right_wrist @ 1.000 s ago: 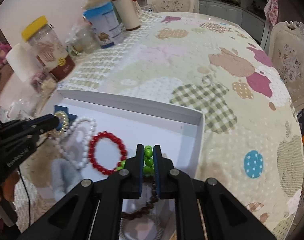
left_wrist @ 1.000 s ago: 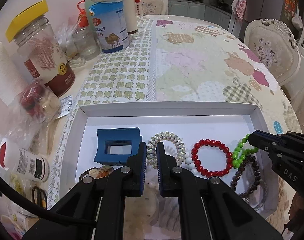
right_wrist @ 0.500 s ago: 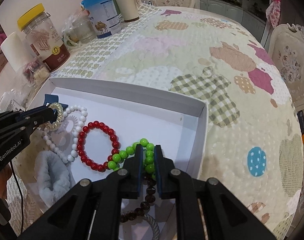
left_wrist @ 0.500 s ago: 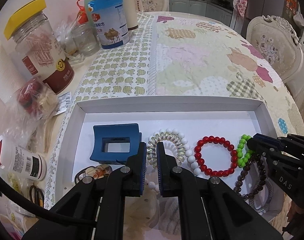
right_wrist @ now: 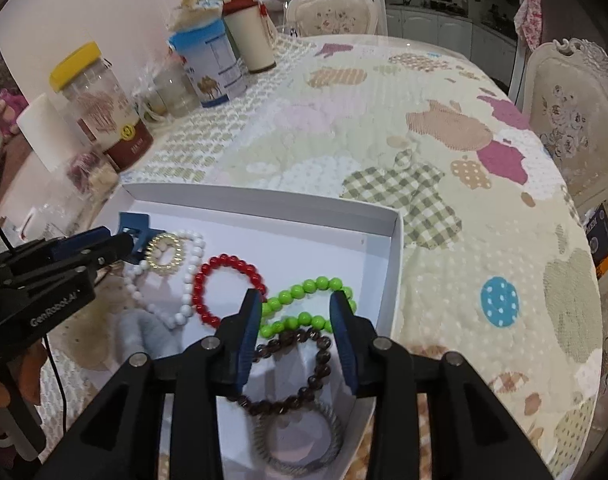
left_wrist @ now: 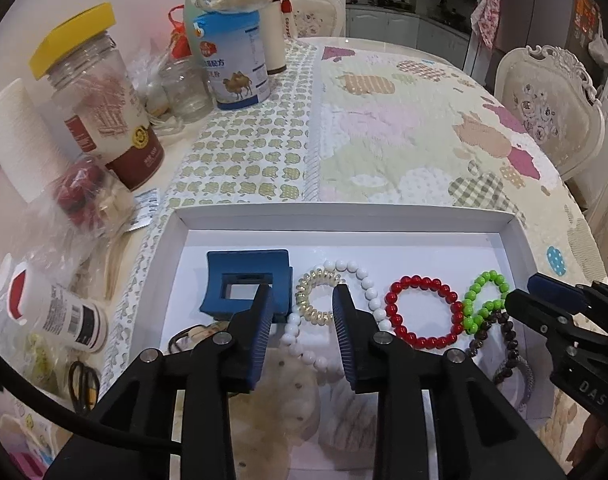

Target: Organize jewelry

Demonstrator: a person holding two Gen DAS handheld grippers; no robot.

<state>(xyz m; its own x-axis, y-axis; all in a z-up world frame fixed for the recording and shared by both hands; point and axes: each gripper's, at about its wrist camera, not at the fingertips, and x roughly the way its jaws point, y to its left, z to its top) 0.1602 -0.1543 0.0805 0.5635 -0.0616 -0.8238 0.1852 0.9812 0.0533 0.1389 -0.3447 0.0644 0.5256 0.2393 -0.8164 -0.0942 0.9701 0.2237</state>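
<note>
A white tray (left_wrist: 343, 216) (right_wrist: 264, 200) holds the jewelry. From left to right lie a blue hair claw (left_wrist: 244, 276), a gold spiral hair tie (left_wrist: 317, 292) (right_wrist: 166, 254), a white bead necklace (left_wrist: 367, 284) (right_wrist: 184, 280), a red bead bracelet (left_wrist: 423, 312) (right_wrist: 224, 280), a green bead bracelet (left_wrist: 483, 300) (right_wrist: 307, 304) and a dark brown bead bracelet (right_wrist: 304, 360). My left gripper (left_wrist: 302, 296) is open, just above the spiral tie. My right gripper (right_wrist: 296, 300) is open around the green bracelet lying in the tray.
A grey coil tie (right_wrist: 300, 436) lies at the tray's near right. Jars, a blue tin (left_wrist: 234, 64), a paper roll (left_wrist: 16, 140) and bags crowd the table's left side. A quilted cloth (left_wrist: 403, 128) covers the table beyond the tray. Chairs (right_wrist: 575, 120) stand at the right.
Both grippers have opened. The left one let go of the spiral hair tie, the right one let go of the green bracelet, and both pieces now lie in the tray.
</note>
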